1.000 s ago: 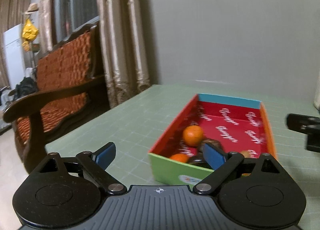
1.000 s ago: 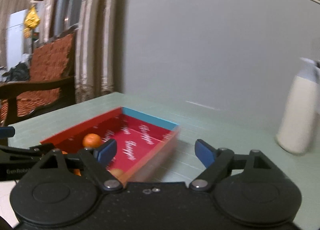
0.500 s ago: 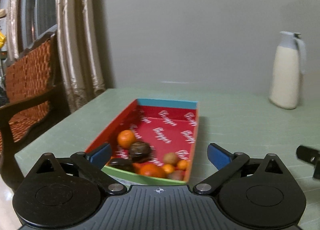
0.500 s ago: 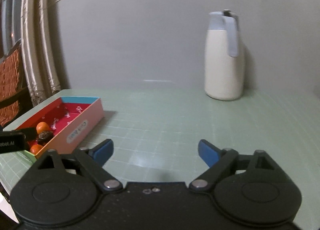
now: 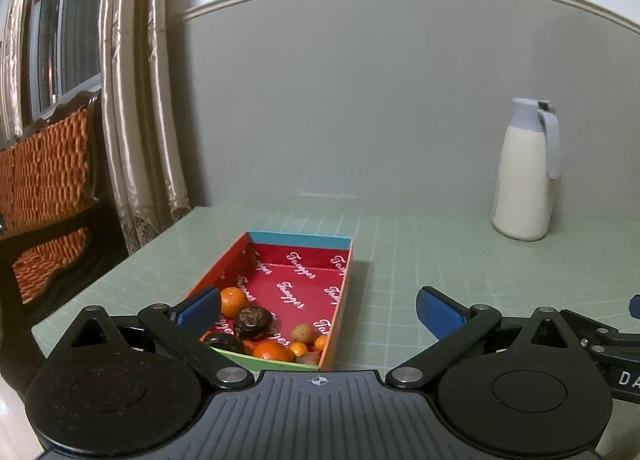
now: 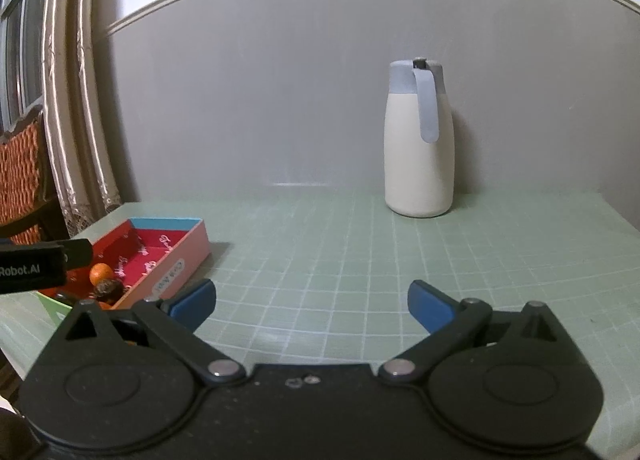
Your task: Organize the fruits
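One green worktop (image 5: 420, 252) carries a long red box (image 5: 298, 280), its long axis running away from the left gripper (image 5: 318, 310); fruits (image 5: 256, 326) cluster at its near end. Both grippers' jaws, right gripper (image 6: 312, 302) included, gape wide, empty.

**Fruit and item count**

You are looking at one long red cardboard box (image 5: 316, 260) sitting on the green grid mat. Lying in it are two larger orange citrus fruits (image 5: 233, 301), two small orange ones (image 5: 298, 349), two dark brown fruits (image 5: 253, 322) and one tan round fruit (image 5: 302, 333). One cream-white jug with a blue-grey lid (image 6: 418, 152) is standing apart.
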Demonstrator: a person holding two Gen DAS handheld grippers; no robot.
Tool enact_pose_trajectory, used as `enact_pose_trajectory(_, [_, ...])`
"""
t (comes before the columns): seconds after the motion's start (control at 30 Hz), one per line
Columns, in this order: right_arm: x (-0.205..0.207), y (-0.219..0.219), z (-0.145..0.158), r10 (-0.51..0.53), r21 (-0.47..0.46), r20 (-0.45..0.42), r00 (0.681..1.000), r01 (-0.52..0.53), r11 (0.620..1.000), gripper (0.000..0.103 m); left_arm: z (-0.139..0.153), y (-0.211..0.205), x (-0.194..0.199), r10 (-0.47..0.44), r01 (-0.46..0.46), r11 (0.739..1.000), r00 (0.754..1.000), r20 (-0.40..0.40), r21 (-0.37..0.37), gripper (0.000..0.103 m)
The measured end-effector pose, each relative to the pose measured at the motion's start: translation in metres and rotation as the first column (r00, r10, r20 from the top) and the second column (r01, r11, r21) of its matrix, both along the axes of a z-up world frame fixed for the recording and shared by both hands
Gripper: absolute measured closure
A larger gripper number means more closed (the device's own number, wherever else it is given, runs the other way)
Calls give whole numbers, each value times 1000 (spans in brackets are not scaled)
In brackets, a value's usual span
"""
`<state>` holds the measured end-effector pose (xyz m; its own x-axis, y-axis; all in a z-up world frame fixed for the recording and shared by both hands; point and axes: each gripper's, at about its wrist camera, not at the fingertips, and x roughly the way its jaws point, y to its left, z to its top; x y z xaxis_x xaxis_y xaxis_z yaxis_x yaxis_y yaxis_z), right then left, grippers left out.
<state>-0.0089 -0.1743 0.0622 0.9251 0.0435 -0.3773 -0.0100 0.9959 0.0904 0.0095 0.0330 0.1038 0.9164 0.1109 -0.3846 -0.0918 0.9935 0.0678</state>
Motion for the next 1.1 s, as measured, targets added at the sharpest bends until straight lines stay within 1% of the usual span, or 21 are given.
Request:
enact_pose_trajectory(0.17, [-12, 9, 10, 4, -7, 19, 1000, -4, 1000, 0, 7, 6, -16, 2, -2, 1000, 1000, 10, 5, 0])
enact_pose_trajectory(0.43, [-27, 27, 27, 23, -22, 45, 999, -22, 1000, 0, 22, 25, -37, 40, -40, 999, 999, 28, -4, 0])
enact_pose_trajectory(0.63, [-34, 46, 31, 51, -49, 42, 998, -49, 998, 0, 29, 39, -51, 66, -65, 998, 997, 37, -11, 0])
enact_pose_trajectory(0.8, [-36, 55, 32, 63, -59, 42, 997, -61, 996, 0, 30, 42, -54, 69, -68, 998, 997, 41, -12, 0])
enact_pose_trajectory(1.1, [-33, 55, 30, 59, -50, 34, 998, -57, 997, 0, 25, 38, -52, 69, -69, 998, 997, 29, -2, 0])
